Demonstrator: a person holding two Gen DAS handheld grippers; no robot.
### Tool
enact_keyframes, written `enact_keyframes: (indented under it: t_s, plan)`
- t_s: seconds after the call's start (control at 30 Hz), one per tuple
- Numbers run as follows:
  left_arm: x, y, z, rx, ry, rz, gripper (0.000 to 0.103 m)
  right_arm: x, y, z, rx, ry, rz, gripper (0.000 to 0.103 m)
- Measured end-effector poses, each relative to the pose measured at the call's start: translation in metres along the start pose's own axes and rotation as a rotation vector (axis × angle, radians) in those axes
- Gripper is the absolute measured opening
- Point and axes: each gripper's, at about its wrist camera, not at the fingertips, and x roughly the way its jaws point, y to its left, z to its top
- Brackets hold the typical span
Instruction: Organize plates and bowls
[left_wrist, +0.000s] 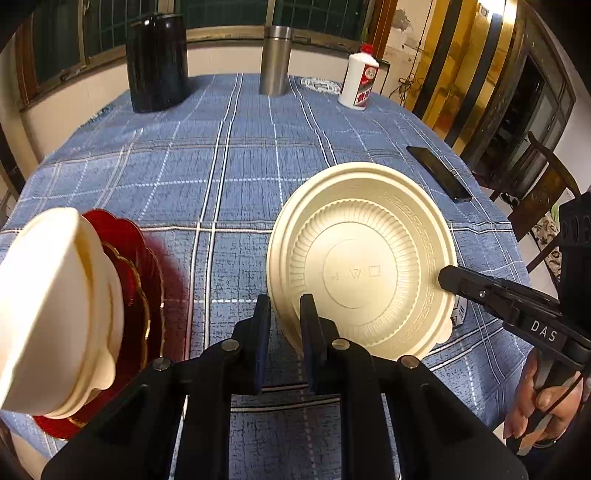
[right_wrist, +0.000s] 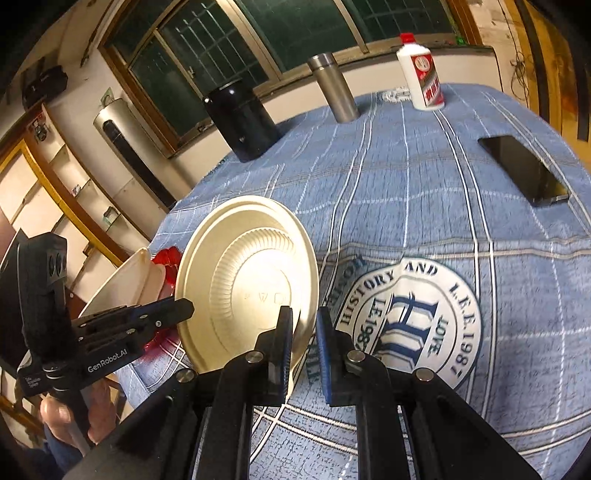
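Cream plate (left_wrist: 364, 258) is upside down, tilted up off the blue plaid tablecloth (left_wrist: 207, 177), held at two rim spots. Left gripper (left_wrist: 284, 332) fingers straddle its near rim, clamped on it. Right gripper (right_wrist: 303, 347) has the opposite rim between its fingers; whether the right-hand finger touches the plate, cannot tell.

To the left, a cream bowl (left_wrist: 55, 310), tipped on its side, sits on a red plate (left_wrist: 147, 295) with gold scalloped trim, just beside the left gripper and apart from the cream plate.

Clutter at the table's far side: black canister (left_wrist: 157, 61), steel tumbler (left_wrist: 275, 61), white bottle with red cap (left_wrist: 359, 79). Black phone (left_wrist: 437, 172) lies flat near the right edge, behind the cream plate. A round printed crest (right_wrist: 406, 325) on the cloth is under the right gripper.
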Motion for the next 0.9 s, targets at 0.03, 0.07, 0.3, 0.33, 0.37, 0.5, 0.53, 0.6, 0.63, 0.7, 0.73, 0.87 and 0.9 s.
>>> enact_keyframes:
  t_s: [0.03,0.07,0.3,0.33,0.37,0.5,0.53,0.6,0.63,0.7,0.73,0.87,0.9]
  plan:
    - [0.002,0.000,-0.003,0.004,0.003,-0.005,0.013,0.002,0.000,-0.001,0.002,0.004,-0.011,0.015]
    - [0.004,-0.001,-0.003,0.008,0.008,-0.006,0.013,0.004,-0.001,-0.001,0.007,0.008,-0.019,0.016]
    - [0.013,0.004,-0.003,0.013,-0.004,0.006,0.014,0.010,-0.002,-0.005,0.024,0.018,-0.026,0.023]
    - [0.014,0.005,-0.002,0.011,-0.004,0.002,0.014,0.011,-0.001,-0.005,0.023,0.018,-0.031,0.024]
    - [0.015,0.005,-0.002,0.011,-0.005,-0.001,0.014,0.012,0.000,-0.006,0.022,0.021,-0.036,0.024]
    - [0.018,0.004,-0.002,0.024,-0.018,0.010,0.014,0.012,0.002,-0.005,0.015,0.017,-0.048,0.024]
    - [0.018,0.004,-0.002,0.028,-0.024,0.014,0.014,0.012,0.003,-0.006,0.007,0.008,-0.057,0.024]
    - [0.017,-0.001,-0.004,0.053,-0.039,0.031,0.014,0.014,0.004,-0.006,-0.004,0.008,-0.074,0.022]
    - [0.016,-0.003,-0.005,0.063,-0.051,0.040,0.014,0.014,0.004,-0.006,-0.004,0.004,-0.076,0.021]
    - [0.013,-0.007,-0.007,0.085,-0.073,0.057,0.014,0.012,0.006,-0.006,-0.018,-0.004,-0.094,0.020]
    - [0.011,-0.009,-0.007,0.090,-0.082,0.063,0.014,0.010,0.009,-0.007,-0.023,-0.012,-0.102,0.020]
    - [0.006,-0.011,-0.008,0.103,-0.107,0.069,0.014,0.001,0.013,-0.005,-0.034,-0.041,-0.110,0.019]
    - [0.005,-0.011,-0.008,0.102,-0.113,0.070,0.014,-0.001,0.015,-0.004,-0.040,-0.047,-0.113,0.019]
